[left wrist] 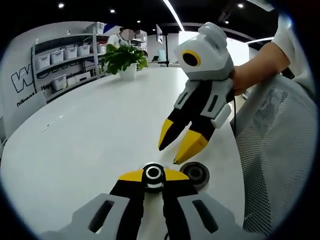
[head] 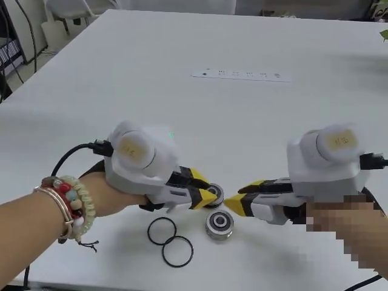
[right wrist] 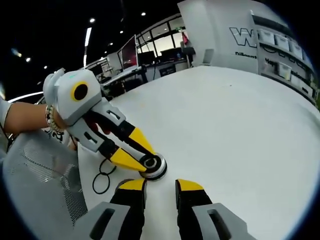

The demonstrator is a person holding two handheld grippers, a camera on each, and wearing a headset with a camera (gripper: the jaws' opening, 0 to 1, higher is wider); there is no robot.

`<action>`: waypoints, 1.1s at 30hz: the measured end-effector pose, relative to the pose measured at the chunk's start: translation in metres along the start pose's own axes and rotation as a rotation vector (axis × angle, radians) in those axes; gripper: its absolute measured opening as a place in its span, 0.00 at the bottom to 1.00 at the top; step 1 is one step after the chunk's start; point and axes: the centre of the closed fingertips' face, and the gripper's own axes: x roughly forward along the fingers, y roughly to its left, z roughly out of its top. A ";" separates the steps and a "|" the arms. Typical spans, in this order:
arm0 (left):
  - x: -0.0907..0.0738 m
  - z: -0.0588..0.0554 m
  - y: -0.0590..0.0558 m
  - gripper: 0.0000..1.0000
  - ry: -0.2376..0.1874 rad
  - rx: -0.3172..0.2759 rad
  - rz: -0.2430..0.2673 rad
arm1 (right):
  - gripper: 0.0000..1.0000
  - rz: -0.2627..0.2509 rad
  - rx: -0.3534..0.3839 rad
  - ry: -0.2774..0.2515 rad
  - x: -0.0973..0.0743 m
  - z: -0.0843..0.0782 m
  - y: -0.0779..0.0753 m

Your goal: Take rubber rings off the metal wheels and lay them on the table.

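Head view: my L claw [head: 209, 195] is clamped on a wheel [head: 216, 194]; R claw [head: 235, 203] apart; 2 rings [head: 162, 231] on desk [head: 242, 121].

This looks like an office or a work lab. There is a big white table [head: 182, 115], shelves [left wrist: 60, 62] full of white boxes [left wrist: 75, 51], a green plant [left wrist: 122, 56] in a pot, computer screens [right wrist: 128, 52] on desks, a mesh chair [left wrist: 282, 150], and small lights [left wrist: 61, 5] up high.
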 end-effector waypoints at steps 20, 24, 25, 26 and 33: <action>0.008 0.005 0.002 0.08 -0.041 0.019 -0.065 | 0.22 0.071 -0.215 0.057 0.018 0.001 -0.002; 0.008 0.005 0.002 0.08 -0.038 0.024 -0.057 | 0.22 0.079 -0.202 0.041 0.018 0.000 -0.004; 0.008 0.005 0.002 0.08 -0.038 0.022 -0.055 | 0.22 0.080 -0.202 0.040 0.017 -0.001 -0.004; 0.008 0.005 0.002 0.08 -0.038 0.022 -0.054 | 0.22 0.079 -0.205 0.040 0.017 -0.001 -0.004; 0.010 0.006 0.002 0.08 -0.037 0.021 -0.038 | 0.22 0.071 -0.244 0.041 0.019 -0.001 -0.003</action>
